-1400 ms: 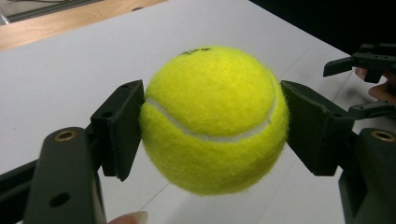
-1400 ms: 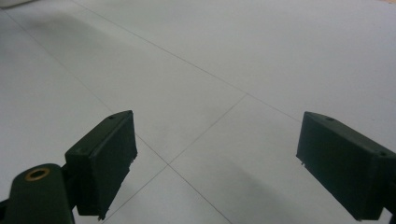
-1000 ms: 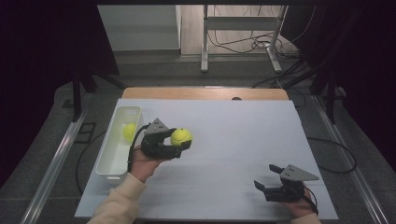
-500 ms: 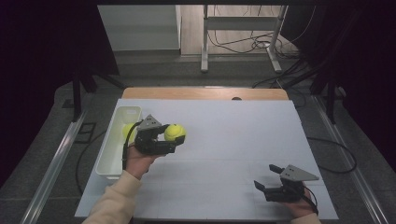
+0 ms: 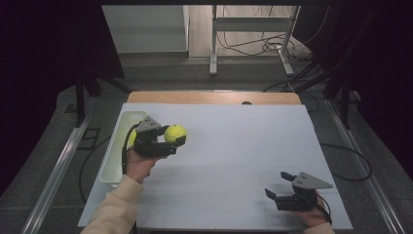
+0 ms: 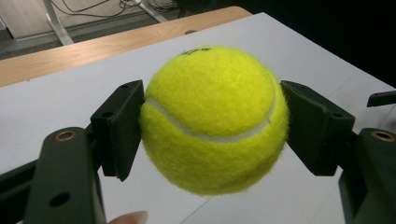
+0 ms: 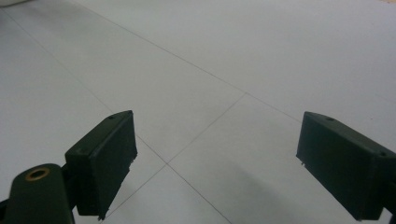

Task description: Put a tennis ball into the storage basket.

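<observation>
High view: I am holding the left gripper (image 5: 174,139) above the white table sheet (image 5: 234,146), just beside the white tray (image 5: 113,161), and its two black jaws are clamping a tennis ball (image 5: 175,133) between them. The ball is sitting clear of the sheet, at the gripper's far tip, to the right of the tray's long wall. A second yellow ball (image 5: 131,138) is peeking out from behind the gripper's body, inside the tray as far as I can tell.

In the left gripper view I am looking straight along the jaws at the tennis ball (image 6: 214,119): the flat, matte black pads (image 6: 119,128) are pressing on its left and right flanks, and the ball is bulging past them above and below. Its felt is fuzzy and bright yellow-green, with a pale curved seam sweeping across the front and a small dark print near the top. A fingertip is just showing at the bottom edge. Behind the ball, the smooth white sheet is giving way to a strip of bare wooden table edge (image 6: 93,49).

I am resting the right gripper (image 5: 281,187) low over the sheet's near right corner, well apart from the ball, with its jaws standing wide and nothing between them. In the right gripper view, the blocky black pads (image 7: 105,156) are framing plain white sheet crossed by thin pencil-grey lines (image 7: 196,135).
</observation>
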The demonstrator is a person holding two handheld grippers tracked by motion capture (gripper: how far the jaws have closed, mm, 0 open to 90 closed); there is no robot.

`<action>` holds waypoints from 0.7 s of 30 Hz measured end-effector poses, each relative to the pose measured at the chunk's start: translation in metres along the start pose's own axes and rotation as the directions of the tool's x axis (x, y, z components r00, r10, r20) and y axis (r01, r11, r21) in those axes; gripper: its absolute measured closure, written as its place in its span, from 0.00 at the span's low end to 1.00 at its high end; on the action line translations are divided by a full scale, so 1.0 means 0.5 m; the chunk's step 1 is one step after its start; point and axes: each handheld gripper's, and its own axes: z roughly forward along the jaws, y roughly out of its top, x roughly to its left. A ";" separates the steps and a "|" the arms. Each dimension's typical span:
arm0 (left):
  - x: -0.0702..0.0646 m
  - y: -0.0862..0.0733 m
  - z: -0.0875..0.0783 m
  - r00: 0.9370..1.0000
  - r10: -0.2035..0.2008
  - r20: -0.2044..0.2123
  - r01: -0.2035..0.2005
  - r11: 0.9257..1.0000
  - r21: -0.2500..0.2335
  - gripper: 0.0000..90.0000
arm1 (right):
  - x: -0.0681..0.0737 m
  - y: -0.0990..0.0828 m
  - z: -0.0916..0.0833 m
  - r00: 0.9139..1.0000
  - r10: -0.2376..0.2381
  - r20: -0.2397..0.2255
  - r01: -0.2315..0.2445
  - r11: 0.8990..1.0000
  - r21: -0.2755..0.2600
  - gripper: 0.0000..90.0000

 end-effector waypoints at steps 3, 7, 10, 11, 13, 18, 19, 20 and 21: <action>0.005 0.002 -0.003 1.000 -0.005 -0.006 0.005 1.000 -0.005 0.30 | 0.000 0.000 0.000 1.000 0.000 0.001 0.000 1.000 -0.001 0.14; 0.012 0.003 -0.006 1.000 -0.015 -0.014 0.015 1.000 -0.011 0.30 | 0.001 0.000 0.000 1.000 0.000 0.003 0.000 1.000 -0.001 0.14; 0.017 0.004 -0.007 1.000 -0.019 -0.021 0.018 1.000 -0.013 0.30 | 0.001 0.000 0.001 1.000 0.001 0.004 -0.001 1.000 0.000 0.14; 0.018 0.004 -0.007 1.000 -0.018 -0.024 0.018 1.000 -0.013 0.30 | 0.001 0.000 0.002 1.000 0.000 0.003 0.000 1.000 0.000 0.14; 0.025 0.006 -0.007 0.999 -0.025 -0.033 0.024 1.000 -0.013 0.30 | 0.000 0.000 0.001 1.000 -0.001 0.003 0.001 1.000 0.003 0.14; 0.034 0.009 -0.012 0.998 -0.037 -0.047 0.036 0.999 -0.016 0.30 | -0.001 -0.001 0.000 1.000 0.000 0.005 0.000 1.000 0.000 0.14; 0.036 0.009 -0.012 0.998 -0.038 -0.047 0.037 0.999 -0.017 0.30 | -0.001 -0.001 0.000 1.000 0.000 0.005 0.000 1.000 0.000 0.14; 0.037 0.010 -0.013 0.998 -0.039 -0.050 0.038 0.999 -0.018 0.30 | -0.001 0.000 0.000 1.000 -0.001 0.005 0.001 1.000 0.001 0.14; 0.039 0.010 -0.014 0.998 -0.040 -0.052 0.039 0.999 -0.018 0.30 | -0.001 0.000 0.000 1.000 -0.001 0.005 0.001 1.000 0.001 0.14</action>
